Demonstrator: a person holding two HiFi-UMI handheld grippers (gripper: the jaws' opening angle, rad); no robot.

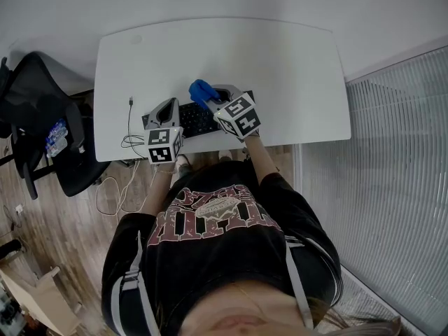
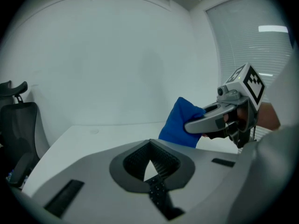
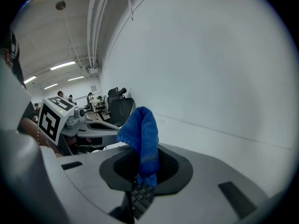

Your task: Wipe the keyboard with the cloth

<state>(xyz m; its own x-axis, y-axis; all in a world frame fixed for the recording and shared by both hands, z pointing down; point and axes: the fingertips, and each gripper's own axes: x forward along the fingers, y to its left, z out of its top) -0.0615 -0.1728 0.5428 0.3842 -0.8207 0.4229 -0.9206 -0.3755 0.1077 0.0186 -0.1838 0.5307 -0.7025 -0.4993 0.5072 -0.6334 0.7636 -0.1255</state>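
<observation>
Between the jaws of the right claw (image 3: 142, 164) the cloth (image 3: 140, 134) sits clenched, bunched for wiping the keyboard (image 1: 196, 121) just below. The left claw (image 2: 150, 160), apparently closed and empty, rests at its end to brace it.

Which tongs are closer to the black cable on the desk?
Left. The left tongs sit just right of the cable; the right tongs are farther along, over the keyboard.

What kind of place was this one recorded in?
Most likely an open-plan office: a white desk with a black keyboard on it, a black swivel chair beside the desk, and, in the right gripper view, more chairs under ceiling strip lights.
</observation>
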